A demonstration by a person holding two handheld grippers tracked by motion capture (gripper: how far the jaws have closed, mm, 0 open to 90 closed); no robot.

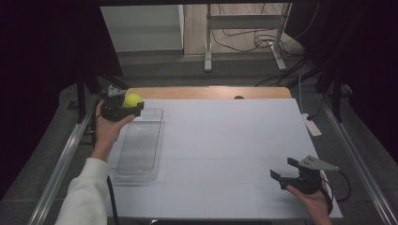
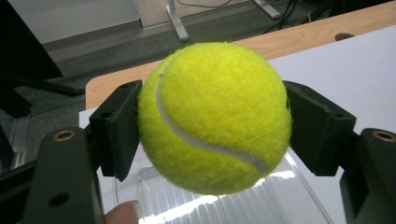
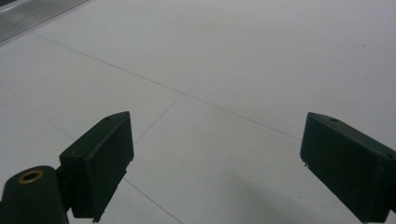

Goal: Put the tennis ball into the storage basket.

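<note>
A yellow tennis ball [image 1: 133, 99] [image 2: 215, 116] is clamped between the two black jaws of my left gripper [image 1: 130, 104] [image 2: 212, 126], which is shut on it at the far left of the table. The ball hangs just above the far end of a clear plastic tray [image 1: 139, 145] [image 2: 261, 205]. A fingertip [image 2: 123, 213] shows at the bottom of the left gripper view. My right gripper [image 1: 285, 169] [image 3: 215, 163] rests low at the near right of the white table, jaws wide open with nothing between them.
The white tabletop [image 1: 225, 150] has a wooden strip [image 1: 206, 92] along its far edge. Metal rails [image 1: 61, 164] run along both sides. A frame's legs and cables [image 1: 244, 42] lie on the floor beyond. A white strip [image 1: 311, 125] sits at the table's right edge.
</note>
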